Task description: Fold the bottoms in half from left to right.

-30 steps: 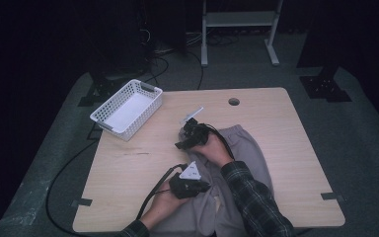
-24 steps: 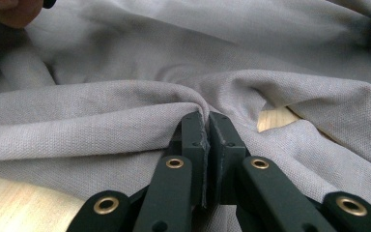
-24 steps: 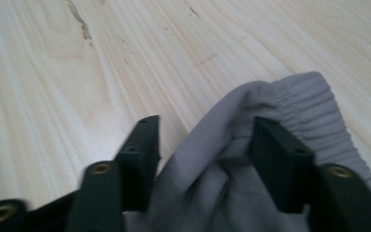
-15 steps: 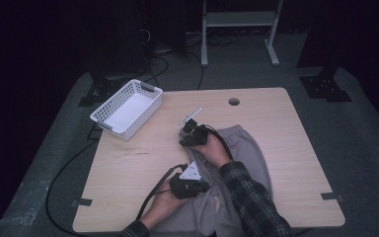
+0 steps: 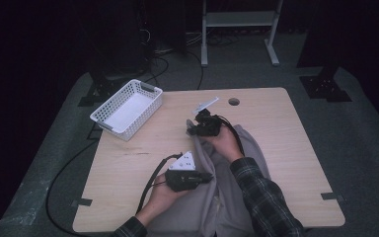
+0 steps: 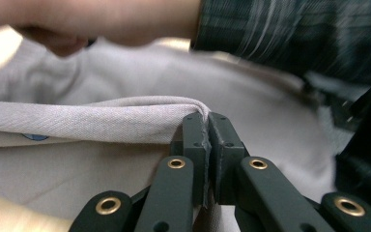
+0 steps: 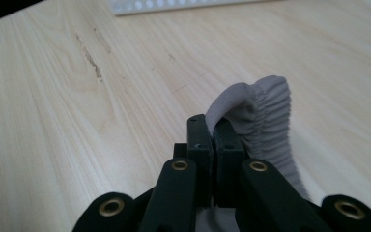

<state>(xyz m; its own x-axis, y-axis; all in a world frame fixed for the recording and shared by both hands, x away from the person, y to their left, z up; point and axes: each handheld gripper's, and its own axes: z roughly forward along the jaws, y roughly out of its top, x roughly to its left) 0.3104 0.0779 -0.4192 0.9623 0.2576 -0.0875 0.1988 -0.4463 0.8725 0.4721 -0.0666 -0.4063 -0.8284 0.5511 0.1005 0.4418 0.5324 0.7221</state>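
Both tongs are clamped on the grey garment [image 5: 227,197], and the right tongs [image 5: 193,129] have moved its elastic waistband [image 7: 265,121] slightly farther across the worktop [image 5: 286,128], while the left tongs [image 5: 208,176] hold a fold, so spreading seems underway.

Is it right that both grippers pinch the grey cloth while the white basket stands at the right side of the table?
Not quite. Both grippers, left and right, do pinch the grey cloth, but the white basket stands at the table's left side, as the high view shows.

Basket [image 5: 126,108] at table's [image 5: 286,133] far left, garment [image 5: 256,153] near front edge.
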